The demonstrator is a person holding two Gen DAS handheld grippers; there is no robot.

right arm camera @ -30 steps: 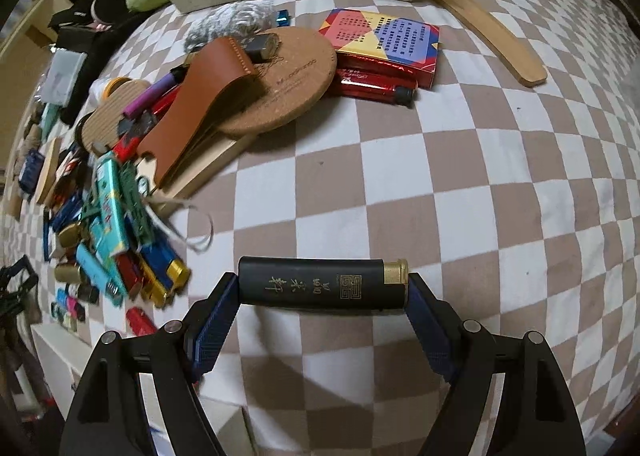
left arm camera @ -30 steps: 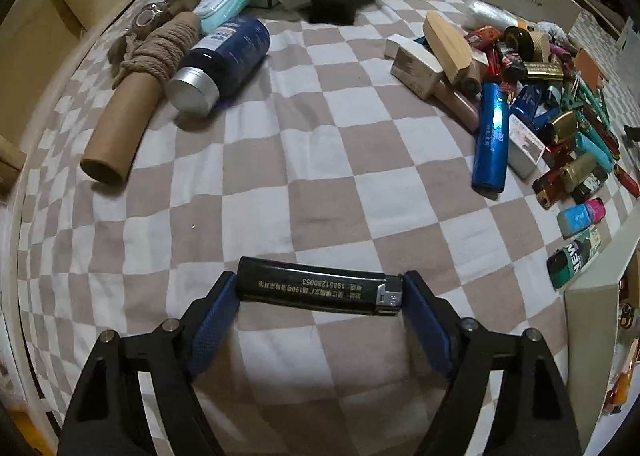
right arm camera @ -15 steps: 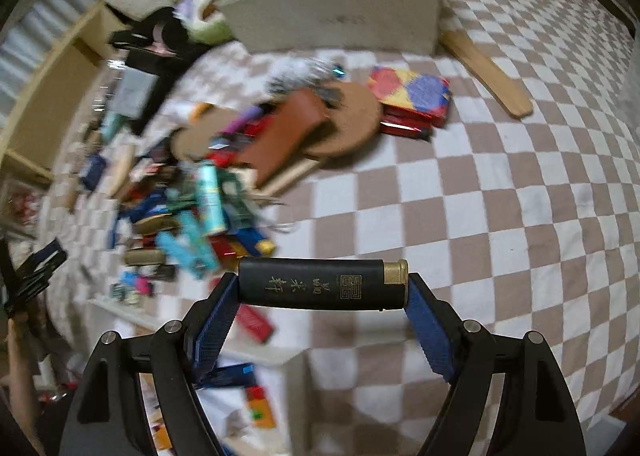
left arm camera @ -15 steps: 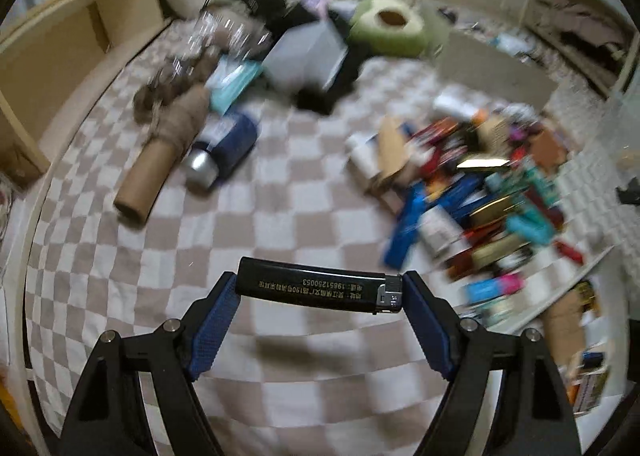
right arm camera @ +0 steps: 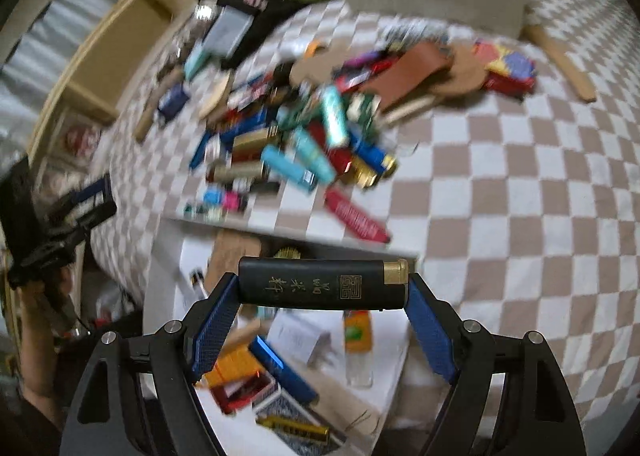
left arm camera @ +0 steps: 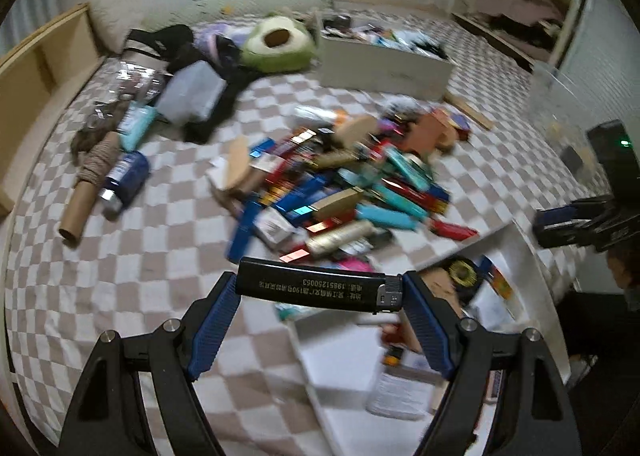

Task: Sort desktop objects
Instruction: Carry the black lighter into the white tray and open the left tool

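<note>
Both lifted off the bed: left hand-held gripper (left arm camera: 318,290) clamps a black lighter (left arm camera: 316,290), right hand-held gripper (right arm camera: 322,286) clamps a gold-capped lighter (right arm camera: 320,284), now over the white box (right arm camera: 160,276); beyond, the lighter pile (left arm camera: 340,183) waits.

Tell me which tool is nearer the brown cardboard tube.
Left. The left tool has the cardboard tube ahead to its left; the right tool sits further right, with the lighter pile between it and the tube.

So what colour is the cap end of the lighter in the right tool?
Gold, clearest in the right wrist view.
</note>
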